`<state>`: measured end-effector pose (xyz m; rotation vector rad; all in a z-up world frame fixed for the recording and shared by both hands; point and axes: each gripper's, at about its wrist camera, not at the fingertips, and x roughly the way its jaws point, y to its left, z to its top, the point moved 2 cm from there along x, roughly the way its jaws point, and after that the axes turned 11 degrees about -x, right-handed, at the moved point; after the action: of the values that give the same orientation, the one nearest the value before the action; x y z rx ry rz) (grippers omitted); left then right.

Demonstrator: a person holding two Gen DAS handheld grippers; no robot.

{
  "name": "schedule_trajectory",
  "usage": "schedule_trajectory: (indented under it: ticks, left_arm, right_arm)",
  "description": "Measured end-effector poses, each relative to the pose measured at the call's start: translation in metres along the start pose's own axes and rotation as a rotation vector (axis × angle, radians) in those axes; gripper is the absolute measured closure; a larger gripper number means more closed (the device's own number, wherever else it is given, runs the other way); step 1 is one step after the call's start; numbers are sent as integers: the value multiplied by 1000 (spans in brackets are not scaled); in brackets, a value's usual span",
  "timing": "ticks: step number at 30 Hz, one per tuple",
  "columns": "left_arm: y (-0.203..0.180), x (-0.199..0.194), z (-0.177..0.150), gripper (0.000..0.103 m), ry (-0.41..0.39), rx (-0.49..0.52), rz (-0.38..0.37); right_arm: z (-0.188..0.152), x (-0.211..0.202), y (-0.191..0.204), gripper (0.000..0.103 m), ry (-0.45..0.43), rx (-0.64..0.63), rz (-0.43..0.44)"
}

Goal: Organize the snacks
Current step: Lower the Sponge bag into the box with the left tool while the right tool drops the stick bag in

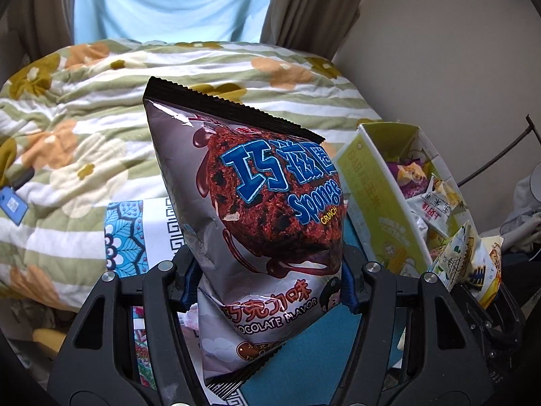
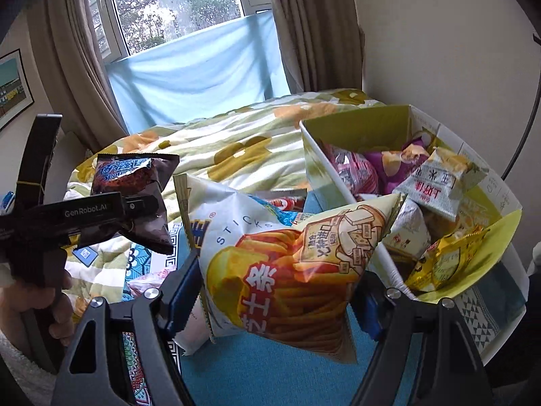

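A grey-and-brown chocolate sponge-crunch bag (image 1: pixel 263 216), puffed and sealed with a black serrated top edge, stands nearly upright above the bed, pinched at its lower part. A pale cheese-stick bag (image 2: pixel 287 260) printed with orange sticks hangs tilted, its top seam to the left, just left of the box. That white-and-green cardboard box (image 2: pixel 341 182) sits open at the right, already crowded with small snack packets (image 2: pixel 436 186).

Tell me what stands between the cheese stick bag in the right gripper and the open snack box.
Nothing visible does. The cheese stick bag, pinched in the right gripper, hangs just left of the box; only the near wall separates them. Inside, though, snack packets are piled high.
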<state>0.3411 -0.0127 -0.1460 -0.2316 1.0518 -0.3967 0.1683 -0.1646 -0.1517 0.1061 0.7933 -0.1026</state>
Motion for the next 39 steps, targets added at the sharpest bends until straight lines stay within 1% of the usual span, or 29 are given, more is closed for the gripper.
schedule_trajectory:
  ticks: [5,8,11,14,16,20,21,23,24,25,26,28,33,35,39]
  left_arm:
    - [-54,-8,8,43,-41,34,-20]
    - [-92,-5,12,43,-57,28,-37]
    - [-135,6,14,43,-62,28,-60]
    - [-177,28,15,43,-50,40,-54]
    - [-202,46,15,43,-33,35,-55]
    - [-244,87,15,43,-3,31,-15]
    - [-252,97,15,41,5,27,-5]
    - [-267,115,14,29,11,32,20]
    - [-272,123,13,10,8,46,47]
    - [-277,128,12,0,0,55,84]
    - [-279,130,8,0,-9,56,104]
    - [-279,131,3,0,7,40,96]
    - [-265,122,-17,0,28,4,113]
    - [-260,113,-25,0,20,0,119]
    - [-247,97,-31,0,-13,-6,158]
  right_arm:
    - [33,-25,-31,29,-31,-8,6]
    - [49,-35,-60,29,-54,-14,13]
    - [67,-38,-95,29,-61,-27,15]
    - [84,-38,-132,29,-70,-39,42]
    - [94,-37,-153,29,-78,-58,43]
    - [107,-28,-195,29,-83,-76,78]
    - [109,-25,-204,29,-83,-83,89]
    - [112,-15,-222,29,-68,-94,98]
    - [112,-10,-229,29,-55,-95,107]
    - [113,-5,-237,29,-45,-91,117]
    - [115,0,-244,29,-36,-88,128]
    - [117,10,-257,29,-16,-88,142]
    - [115,30,-275,29,28,-91,170]
    - [113,38,-280,29,47,-80,186]
    - [116,45,-279,29,65,-84,192]
